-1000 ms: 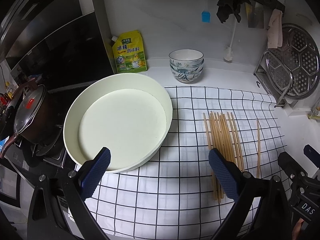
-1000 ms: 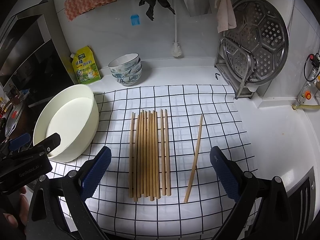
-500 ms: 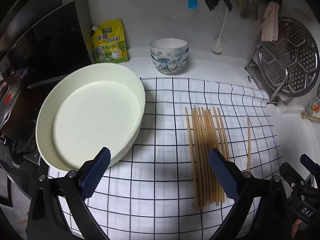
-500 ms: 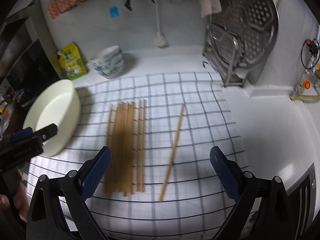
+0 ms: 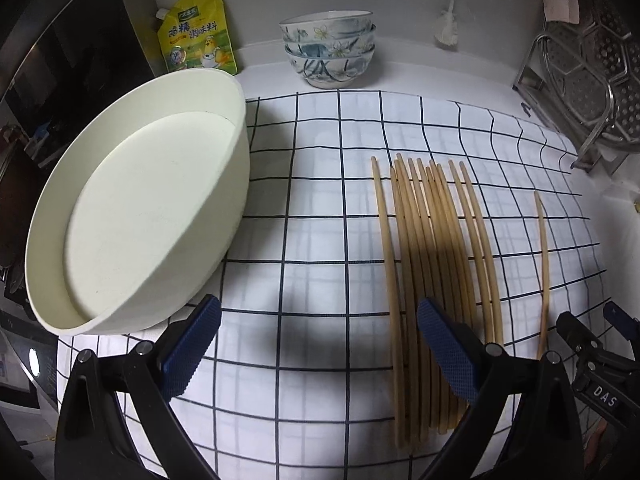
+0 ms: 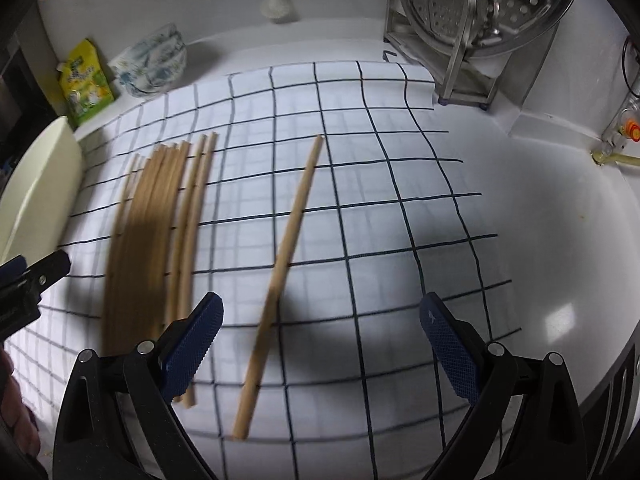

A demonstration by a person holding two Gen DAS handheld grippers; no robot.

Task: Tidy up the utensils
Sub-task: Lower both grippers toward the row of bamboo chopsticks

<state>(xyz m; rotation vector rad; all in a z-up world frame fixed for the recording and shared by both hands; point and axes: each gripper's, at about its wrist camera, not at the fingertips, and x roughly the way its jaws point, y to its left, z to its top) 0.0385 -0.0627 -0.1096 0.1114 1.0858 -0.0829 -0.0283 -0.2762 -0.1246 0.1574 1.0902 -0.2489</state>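
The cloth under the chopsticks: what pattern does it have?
The cloth is white with a dark grid of squares, clearest in the left wrist view.

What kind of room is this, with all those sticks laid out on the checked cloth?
Most likely a home kitchen counter. The sticks are wooden chopsticks, stacked patterned bowls stand by the wall, and a perforated metal steamer tray leans in a rack at the back.

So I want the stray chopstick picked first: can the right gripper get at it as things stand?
Probably yes. The right gripper is open, and the lone chopstick lies flat on the cloth between its fingers, apart from the bundle; nothing covers it.
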